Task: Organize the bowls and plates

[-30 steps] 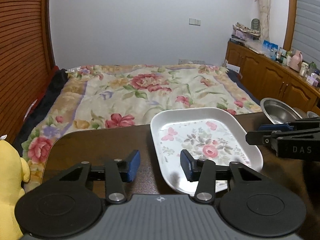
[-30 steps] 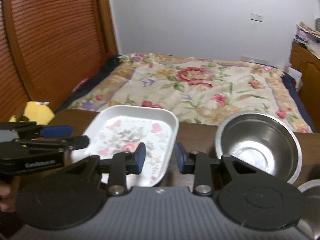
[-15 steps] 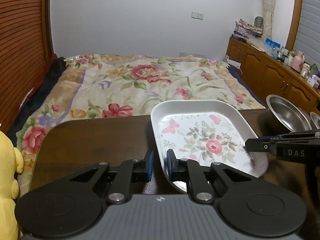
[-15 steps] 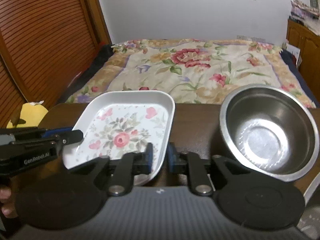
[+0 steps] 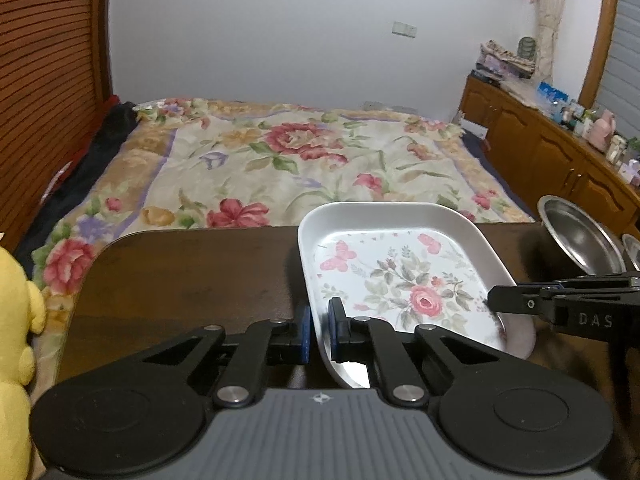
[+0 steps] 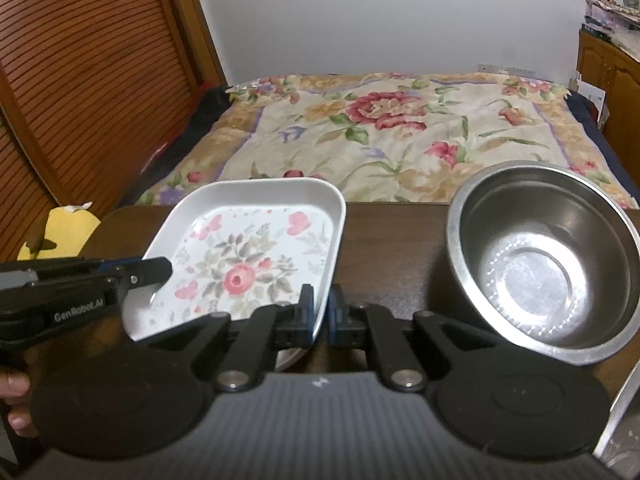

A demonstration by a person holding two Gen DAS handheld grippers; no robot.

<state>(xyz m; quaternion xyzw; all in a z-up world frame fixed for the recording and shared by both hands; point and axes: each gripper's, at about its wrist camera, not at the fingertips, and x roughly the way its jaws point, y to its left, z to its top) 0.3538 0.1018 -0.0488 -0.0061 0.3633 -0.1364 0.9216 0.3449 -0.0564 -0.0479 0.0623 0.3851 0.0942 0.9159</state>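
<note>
Gripping the plate from both sides, we have the left gripper nearly closed on its left rim and the right gripper pinching its right rim. It sits on the table, left of the bowl. Next, we judge, comes a level lift together.

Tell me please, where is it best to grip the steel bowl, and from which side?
Grip the steel bowl by its thin rim, one finger inside and one outside, coming from above at the near edge: the wall is deep and round, too wide to span.
</note>
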